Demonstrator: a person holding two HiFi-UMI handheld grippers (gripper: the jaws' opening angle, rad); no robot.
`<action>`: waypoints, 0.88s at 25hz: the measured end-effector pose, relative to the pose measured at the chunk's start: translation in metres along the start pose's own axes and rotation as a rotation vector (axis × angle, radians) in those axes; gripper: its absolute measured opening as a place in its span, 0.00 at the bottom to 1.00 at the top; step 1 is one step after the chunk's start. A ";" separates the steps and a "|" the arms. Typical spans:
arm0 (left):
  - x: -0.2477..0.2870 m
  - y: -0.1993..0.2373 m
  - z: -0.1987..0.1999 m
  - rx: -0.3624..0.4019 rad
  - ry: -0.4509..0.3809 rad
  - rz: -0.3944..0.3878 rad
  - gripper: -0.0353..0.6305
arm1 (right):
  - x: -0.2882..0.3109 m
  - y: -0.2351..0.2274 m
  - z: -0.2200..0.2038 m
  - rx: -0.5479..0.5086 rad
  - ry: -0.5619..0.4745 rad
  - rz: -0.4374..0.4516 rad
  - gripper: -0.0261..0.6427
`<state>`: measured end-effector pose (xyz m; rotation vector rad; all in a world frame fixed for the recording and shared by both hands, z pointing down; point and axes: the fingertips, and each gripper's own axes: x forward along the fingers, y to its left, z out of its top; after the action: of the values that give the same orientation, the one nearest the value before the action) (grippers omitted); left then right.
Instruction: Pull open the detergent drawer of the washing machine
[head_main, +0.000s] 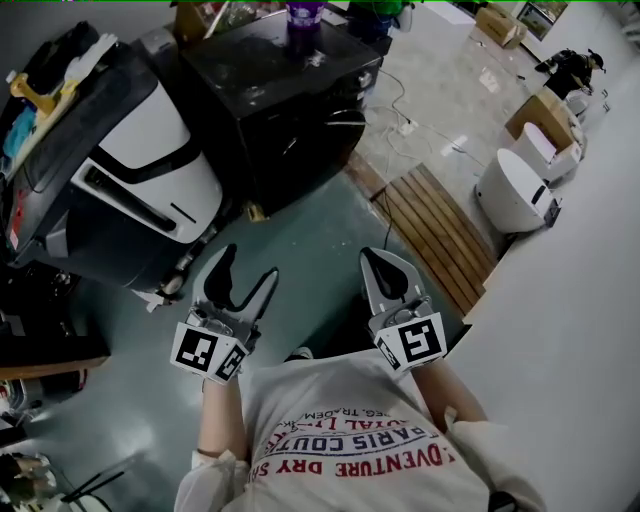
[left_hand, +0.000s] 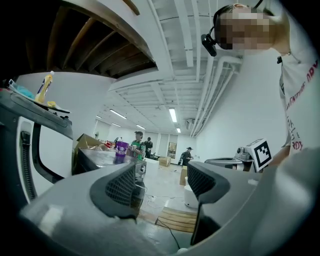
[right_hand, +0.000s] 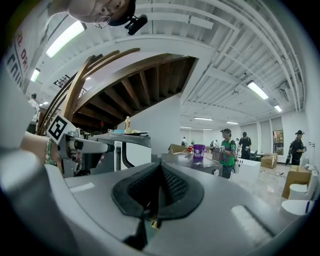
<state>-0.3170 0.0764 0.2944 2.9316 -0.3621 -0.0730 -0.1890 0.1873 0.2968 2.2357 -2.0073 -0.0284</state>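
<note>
The left gripper (head_main: 252, 260) has its jaws spread wide with nothing between them; in the left gripper view (left_hand: 162, 185) only floor and the far room show through the gap. The right gripper (head_main: 375, 258) has its jaws pressed together on nothing, the two dark pads meeting in the right gripper view (right_hand: 159, 187). Both are held level over the grey-green floor (head_main: 300, 235), side by side and apart, touching nothing.

In the head view, a bulky dark appliance with white panels (head_main: 150, 150) and a black bar handle (head_main: 125, 198) stands at about 10 o'clock from the left gripper, near but clear of it. A black cabinet (head_main: 290, 110) stands at about 12 o'clock from the left gripper and 11 o'clock from the right, farther off, with a purple cup (head_main: 303, 18) on its top. A wooden slatted platform (head_main: 440, 230) lies at about 2 o'clock from the right gripper.

I cannot tell which of the two units is the washing machine, and no detergent drawer can be made out on either. Neither gripper is near a front panel.
</note>
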 end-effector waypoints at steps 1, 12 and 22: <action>0.009 0.003 -0.001 -0.004 -0.002 0.017 0.53 | 0.008 -0.009 -0.003 -0.002 0.000 0.018 0.04; 0.157 0.021 -0.001 -0.066 -0.015 0.237 0.53 | 0.107 -0.156 -0.018 0.018 0.016 0.247 0.04; 0.285 0.015 -0.016 -0.128 -0.041 0.337 0.53 | 0.170 -0.272 -0.034 0.011 0.041 0.409 0.04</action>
<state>-0.0432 -0.0052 0.3052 2.7048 -0.8185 -0.1042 0.1019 0.0500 0.3128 1.7714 -2.4008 0.0702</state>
